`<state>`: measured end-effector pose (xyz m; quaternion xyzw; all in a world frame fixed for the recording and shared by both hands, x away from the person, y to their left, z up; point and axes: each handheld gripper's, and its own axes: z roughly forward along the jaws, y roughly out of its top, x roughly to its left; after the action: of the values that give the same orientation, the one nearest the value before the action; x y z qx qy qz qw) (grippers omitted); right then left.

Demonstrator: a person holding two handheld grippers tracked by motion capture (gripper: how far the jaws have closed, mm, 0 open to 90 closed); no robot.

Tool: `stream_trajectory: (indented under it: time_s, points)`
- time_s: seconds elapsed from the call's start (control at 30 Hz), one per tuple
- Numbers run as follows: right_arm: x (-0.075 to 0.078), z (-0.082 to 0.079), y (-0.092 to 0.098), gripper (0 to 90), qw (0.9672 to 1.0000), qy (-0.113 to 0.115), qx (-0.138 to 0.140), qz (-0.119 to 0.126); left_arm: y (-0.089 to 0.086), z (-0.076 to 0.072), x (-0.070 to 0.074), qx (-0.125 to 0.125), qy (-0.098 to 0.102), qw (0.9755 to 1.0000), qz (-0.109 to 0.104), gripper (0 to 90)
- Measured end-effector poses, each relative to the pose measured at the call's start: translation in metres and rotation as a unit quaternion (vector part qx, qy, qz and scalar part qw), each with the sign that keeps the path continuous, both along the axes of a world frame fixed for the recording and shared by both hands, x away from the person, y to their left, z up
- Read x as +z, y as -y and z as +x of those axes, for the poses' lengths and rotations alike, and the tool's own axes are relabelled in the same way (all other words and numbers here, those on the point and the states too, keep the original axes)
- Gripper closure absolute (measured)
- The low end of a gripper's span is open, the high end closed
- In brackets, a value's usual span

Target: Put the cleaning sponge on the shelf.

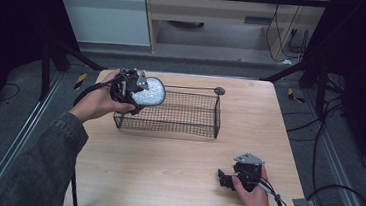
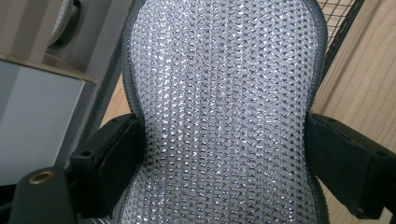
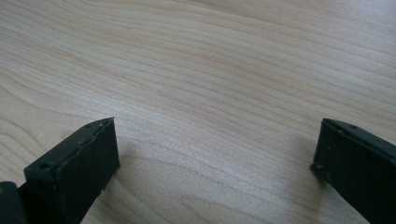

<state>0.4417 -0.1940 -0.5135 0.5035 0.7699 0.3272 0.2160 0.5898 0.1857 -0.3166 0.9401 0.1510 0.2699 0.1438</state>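
My left gripper is shut on a flat silver glittery pad with a dark rim, held over the left end of the black wire basket. In the left gripper view the glittery pad runs up between both black jaws, which press its narrow waist. My right gripper rests low on the wooden table near the front right, held by a hand. In the right gripper view its jaws stand wide apart over bare wood, and the right gripper is open with nothing between them.
The basket has a long wire handle with a round knob at its far right corner. Cables trail over the floor to the right of the table. A black frame leg stands at the back left.
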Motion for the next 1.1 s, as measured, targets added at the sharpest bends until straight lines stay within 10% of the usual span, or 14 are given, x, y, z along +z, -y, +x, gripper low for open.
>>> stream_trajectory:
  time_s: [1.1]
  points:
    - [0.000, 0.001, -0.001, 0.3, 1.0000, 0.000, 0.001, 0.001, 0.009, 0.031, -0.034, -0.037, 0.020, 0.9986, 0.032, 11.5]
